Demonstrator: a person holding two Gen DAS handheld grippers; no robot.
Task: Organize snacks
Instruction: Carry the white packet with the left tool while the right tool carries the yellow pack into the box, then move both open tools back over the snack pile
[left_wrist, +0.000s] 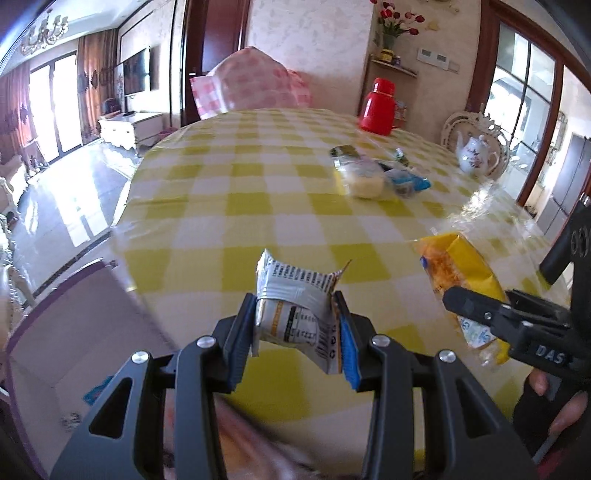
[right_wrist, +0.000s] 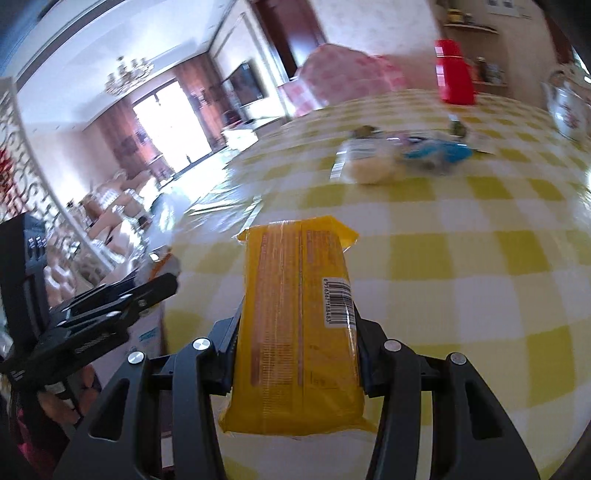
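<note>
You've got a snack in each hand: the small white-and-silver packet (left_wrist: 295, 310) is pinched across its middle between the fingers of your left gripper (left_wrist: 297, 328), narrowly parted and pressing on it, the packet's crumpled top sticking up above the tips. The yellow snack pack (right_wrist: 299, 325) sits lengthwise in your right gripper (right_wrist: 295, 332), fingers a bit wider and clamped on both long sides, barcode side up, its far end poking out ahead. Both packs are lifted clear of the table (left_wrist: 236, 177), over its near edge. More snacks remain further out on the yellow-check cloth: a pale round one in a clear wrapper (left_wrist: 364, 181) touching a blue wrapper (left_wrist: 410, 182), with a dark small pack (left_wrist: 345, 151) just behind. Red flask (left_wrist: 378, 107) and white teapot (left_wrist: 476, 153) stand at the far side, well apart from the pile. Down left, below the table edge, there's what looks like a cardboard box (left_wrist: 74, 332) with a purple rim; likely the drop spot, can't confirm. Step in hand looks like the carry, both packs mid-transfer, frames blurred. Next you need each pack over the container before you let go, lower first so the light packet doesn't flutter off, then back to the table for the rest.
</note>
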